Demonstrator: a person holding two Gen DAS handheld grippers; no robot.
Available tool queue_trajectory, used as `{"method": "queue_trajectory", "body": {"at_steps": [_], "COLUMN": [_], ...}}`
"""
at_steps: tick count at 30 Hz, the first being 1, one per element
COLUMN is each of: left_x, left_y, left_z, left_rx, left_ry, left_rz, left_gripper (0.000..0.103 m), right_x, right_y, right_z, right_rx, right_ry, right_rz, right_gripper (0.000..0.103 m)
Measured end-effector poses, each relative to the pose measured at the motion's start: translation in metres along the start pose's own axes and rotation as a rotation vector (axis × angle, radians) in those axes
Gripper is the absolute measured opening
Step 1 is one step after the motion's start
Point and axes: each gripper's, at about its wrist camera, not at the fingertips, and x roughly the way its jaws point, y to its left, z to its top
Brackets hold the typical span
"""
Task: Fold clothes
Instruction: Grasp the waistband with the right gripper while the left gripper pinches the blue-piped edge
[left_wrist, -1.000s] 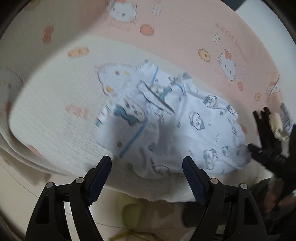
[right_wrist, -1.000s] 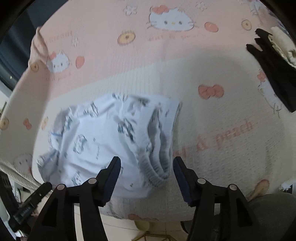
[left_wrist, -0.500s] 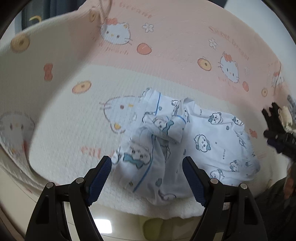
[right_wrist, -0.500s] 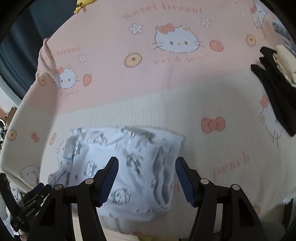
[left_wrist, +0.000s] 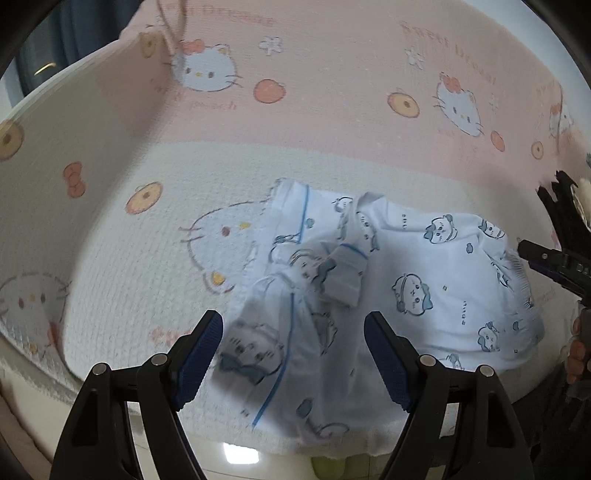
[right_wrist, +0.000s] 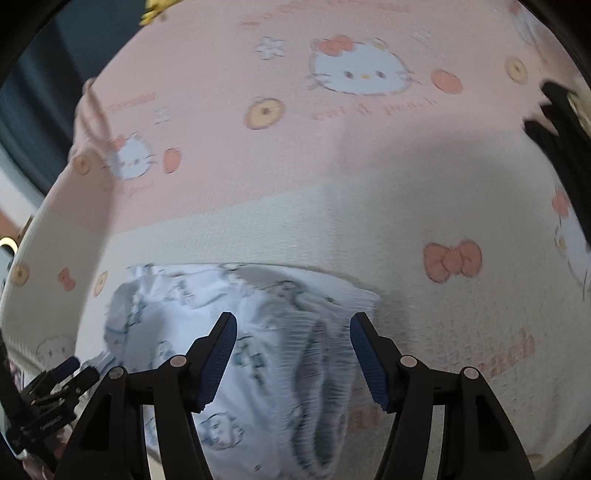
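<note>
A crumpled white garment (left_wrist: 388, 280) with blue cartoon prints and blue piping lies near the front edge of the bed; it also shows in the right wrist view (right_wrist: 258, 350). My left gripper (left_wrist: 293, 354) is open and empty, hovering over the garment's left end, where the piped part hangs toward the bed edge. My right gripper (right_wrist: 293, 354) is open and empty, above the ribbed elastic waistband end (right_wrist: 325, 354). The right gripper shows at the right edge of the left wrist view (left_wrist: 554, 258), and the left gripper at the lower left of the right wrist view (right_wrist: 51, 391).
The bed is covered by a pink and cream Hello Kitty blanket (left_wrist: 332, 110). A black garment with something cream on it (right_wrist: 565, 122) lies at the far right of the bed, also in the left wrist view (left_wrist: 569, 210). The floor shows below the bed's front edge (left_wrist: 240, 454).
Both grippers have pulled back and tilted up, so more of the blanket shows and the garment sits lower in view. Both stay open; the garment has not moved.
</note>
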Motion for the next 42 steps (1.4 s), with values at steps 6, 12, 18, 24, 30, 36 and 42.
{"method": "queue_trajectory", "body": {"at_steps": [6, 12, 18, 24, 30, 36, 42], "left_x": [0.004, 0.011, 0.019, 0.029, 0.033, 0.035, 0.030], "left_y": [-0.011, -0.020, -0.027, -0.041, -0.040, -0.035, -0.027], "left_z": [0.013, 0.011, 0.009, 0.007, 0.009, 0.013, 0.038], "left_rx": [-0.026, 0.027, 0.130, 0.273, 0.279, 0.266, 0.241], "left_ry": [-0.005, -0.036, -0.081, -0.120, -0.115, -0.114, -0.134], "left_rz": [-0.090, -0.058, 0.037, 0.145, 0.112, 0.060, 0.046], "left_gripper": [0.078, 0.078, 0.078, 0.074, 0.030, 0.015, 0.014], "right_x": [-0.005, -0.009, 0.000, 0.007, 0.015, 0.018, 0.007], "right_y": [-0.013, 0.011, 0.017, 0.013, 0.012, 0.011, 0.013], "right_z": [0.002, -0.001, -0.001, 0.001, 0.002, 0.004, 0.006], "right_rx": [0.067, -0.100, -0.165, -0.158, -0.164, -0.177, -0.210], "right_ry": [-0.033, -0.047, -0.003, 0.019, 0.032, 0.049, 0.004], "right_rz": [0.039, 0.009, -0.042, -0.049, -0.063, -0.090, -0.130], "right_gripper": [0.062, 0.047, 0.047, 0.046, 0.040, 0.023, 0.020]}}
